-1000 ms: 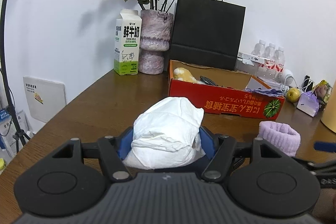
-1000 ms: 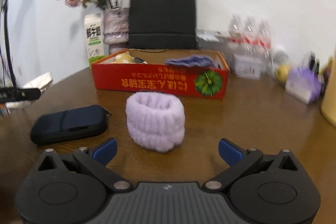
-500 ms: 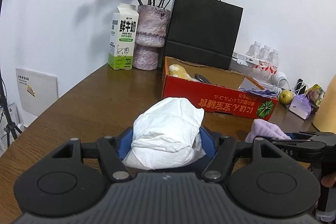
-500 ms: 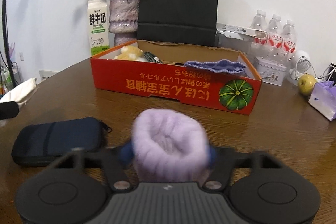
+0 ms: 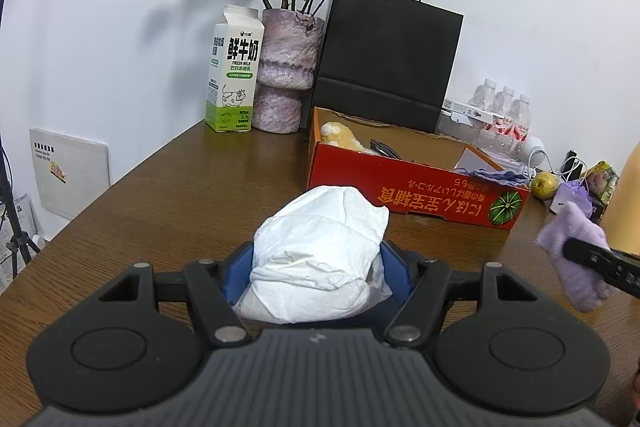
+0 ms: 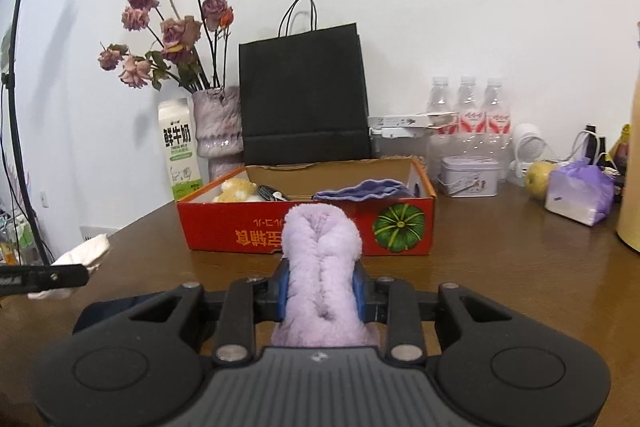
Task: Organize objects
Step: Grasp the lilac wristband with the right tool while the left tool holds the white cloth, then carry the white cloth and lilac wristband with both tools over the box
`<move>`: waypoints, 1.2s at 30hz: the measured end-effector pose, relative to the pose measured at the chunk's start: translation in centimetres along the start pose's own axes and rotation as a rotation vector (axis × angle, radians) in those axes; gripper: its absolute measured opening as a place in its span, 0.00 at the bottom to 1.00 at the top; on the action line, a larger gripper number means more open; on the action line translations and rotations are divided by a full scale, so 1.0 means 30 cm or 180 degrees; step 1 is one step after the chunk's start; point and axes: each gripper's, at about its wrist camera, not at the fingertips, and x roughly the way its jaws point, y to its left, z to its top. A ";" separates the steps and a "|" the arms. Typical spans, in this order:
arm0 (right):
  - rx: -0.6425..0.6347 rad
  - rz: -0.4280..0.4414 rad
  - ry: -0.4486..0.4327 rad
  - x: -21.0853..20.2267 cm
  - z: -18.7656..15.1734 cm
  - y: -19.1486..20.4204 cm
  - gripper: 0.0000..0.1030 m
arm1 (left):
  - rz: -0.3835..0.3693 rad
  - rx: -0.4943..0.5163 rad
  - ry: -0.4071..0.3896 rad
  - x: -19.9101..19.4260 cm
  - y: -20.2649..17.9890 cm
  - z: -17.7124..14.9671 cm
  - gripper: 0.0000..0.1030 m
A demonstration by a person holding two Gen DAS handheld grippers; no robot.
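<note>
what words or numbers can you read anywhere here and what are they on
"鲜牛奶" over "FRESH MILK", with "3.3" near the base: milk carton.
Upside-down yellow lettering beside a pumpkin picture: red box; too distorted to quote.
Red labels on the water bottles: too blurred to read.
White panel on the wall: print too small to read.
Lid of the grey tin: too small to read.

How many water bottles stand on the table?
3, in a row at the wall, right of the black paper bag: bottle one, bottle two, bottle three. More may be hidden behind.
</note>
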 end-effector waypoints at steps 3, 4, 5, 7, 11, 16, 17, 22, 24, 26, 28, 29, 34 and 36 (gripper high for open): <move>-0.0016 0.0004 -0.0007 -0.039 -0.018 0.004 0.27 | 0.0011 0.0025 -0.0013 0.000 -0.007 -0.003 0.66; -0.0021 0.0008 -0.0006 -0.047 -0.024 0.005 0.27 | 0.0015 0.0041 -0.0003 0.002 -0.010 -0.004 0.66; -0.0027 0.0018 0.0004 -0.055 -0.029 0.007 0.27 | 0.0019 0.0053 0.0011 0.004 -0.013 -0.006 0.66; -0.0027 0.0042 0.0004 -0.072 -0.035 0.009 0.27 | 0.0040 0.0075 0.0022 0.006 -0.019 -0.008 0.66; -0.0032 0.0095 -0.0022 -0.101 -0.040 0.018 0.27 | 0.0079 0.0125 0.0023 -0.005 -0.037 -0.011 0.66; -0.0034 0.0150 -0.0040 -0.122 -0.042 0.024 0.27 | -0.0028 0.0121 0.0051 -0.035 -0.083 -0.018 0.66; -0.0034 0.0159 -0.0045 -0.126 -0.041 0.026 0.27 | -0.0055 0.0131 0.0056 -0.039 -0.095 -0.018 0.66; -0.0030 0.0195 -0.0059 -0.142 -0.042 0.028 0.27 | -0.0168 0.0183 0.0083 -0.063 -0.164 -0.025 0.66; -0.0022 0.0205 -0.0065 -0.149 -0.041 0.028 0.27 | -0.0206 0.0193 0.0095 -0.070 -0.185 -0.028 0.66; -0.0014 0.0212 -0.0065 -0.153 -0.039 0.029 0.27 | -0.0238 0.0216 0.0096 -0.075 -0.203 -0.027 0.66; -0.0020 0.0224 -0.0072 -0.158 -0.037 0.031 0.27 | -0.0251 0.0224 0.0089 -0.080 -0.215 -0.024 0.66; -0.0024 0.0225 -0.0078 -0.161 -0.036 0.033 0.27 | -0.0255 0.0225 0.0085 -0.081 -0.221 -0.021 0.66; -0.0008 0.0233 -0.0105 -0.158 -0.019 0.030 0.27 | -0.0250 0.0247 0.0058 -0.083 -0.246 0.004 0.66; -0.0011 0.0233 -0.0119 -0.153 -0.008 0.031 0.27 | -0.0256 0.0246 0.0059 -0.081 -0.259 0.013 0.66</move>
